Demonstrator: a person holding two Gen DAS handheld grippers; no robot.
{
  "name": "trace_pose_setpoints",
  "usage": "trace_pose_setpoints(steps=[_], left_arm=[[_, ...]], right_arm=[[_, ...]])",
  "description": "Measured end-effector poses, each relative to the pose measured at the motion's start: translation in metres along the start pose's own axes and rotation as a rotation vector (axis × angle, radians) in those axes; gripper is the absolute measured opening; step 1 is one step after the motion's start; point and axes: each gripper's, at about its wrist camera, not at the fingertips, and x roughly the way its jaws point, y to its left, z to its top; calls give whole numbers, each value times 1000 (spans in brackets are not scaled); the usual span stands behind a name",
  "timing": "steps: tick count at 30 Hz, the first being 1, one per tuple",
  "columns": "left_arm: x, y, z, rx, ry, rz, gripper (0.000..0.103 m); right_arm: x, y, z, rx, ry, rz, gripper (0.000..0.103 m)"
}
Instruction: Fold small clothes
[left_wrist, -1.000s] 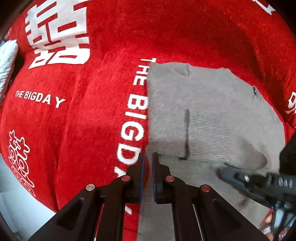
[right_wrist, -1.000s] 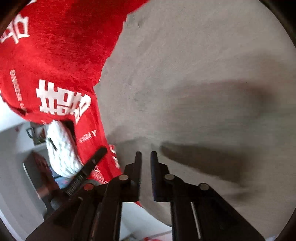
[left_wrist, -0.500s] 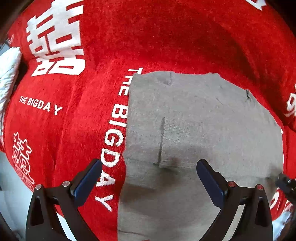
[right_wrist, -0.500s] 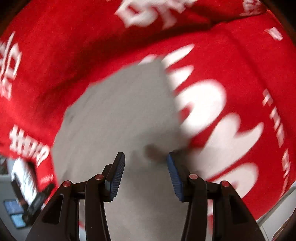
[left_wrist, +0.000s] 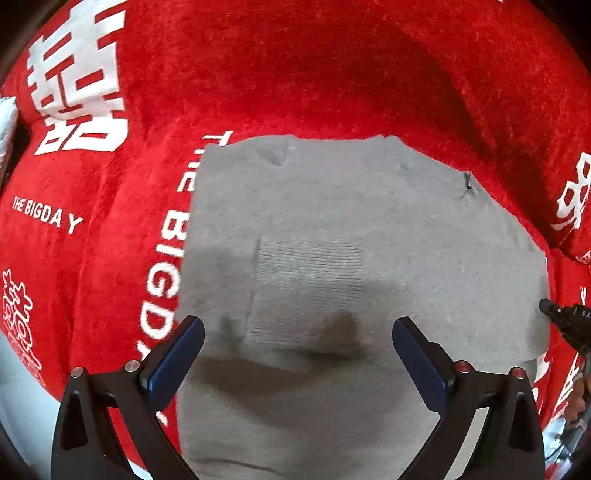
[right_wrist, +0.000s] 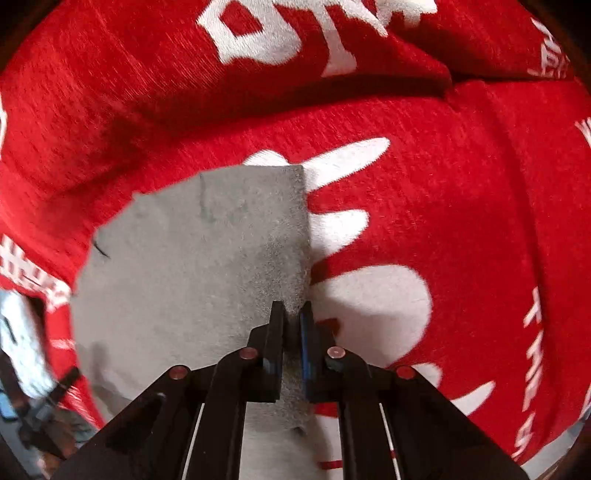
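A grey knitted garment (left_wrist: 351, 229) lies flat and folded on a red plush cover (left_wrist: 332, 81) with white lettering. A ribbed cuff (left_wrist: 306, 288) lies on top near its middle. My left gripper (left_wrist: 295, 350) is open, empty, just above the garment's near part. In the right wrist view the garment (right_wrist: 192, 266) lies left of centre. My right gripper (right_wrist: 291, 314) is shut on the garment's right edge. The right gripper's tip also shows at the right edge of the left wrist view (left_wrist: 565, 321).
The red cover (right_wrist: 461, 184) spreads all around the garment, with a raised fold at the back. A white patterned object (left_wrist: 5, 122) sits at the far left edge. Blurred clutter (right_wrist: 26, 369) shows low on the left beyond the cover's edge.
My left gripper opened from shut and drew back over the garment. My right gripper opened, swung to the garment's right edge and closed on it.
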Motion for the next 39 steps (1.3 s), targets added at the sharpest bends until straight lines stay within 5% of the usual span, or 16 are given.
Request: trace_pose_setpoints(steps=[12, 20, 22, 24, 39], left_arm=[[0, -26, -9, 88, 38, 64, 102], [-16, -40, -18, 108, 49, 95, 102], [-20, -43, -19, 115, 46, 98, 102], [-24, -48, -21, 118, 46, 97, 102], [-38, -69, -55, 102, 56, 132, 102]], right_arm=[[-34, -33, -26, 86, 13, -5, 16], [-48, -11, -59, 48, 58, 35, 18], [-49, -4, -62, 40, 70, 46, 28], [-52, 0, -66, 24, 78, 53, 52], [-44, 13, -87, -76, 166, 129, 59]])
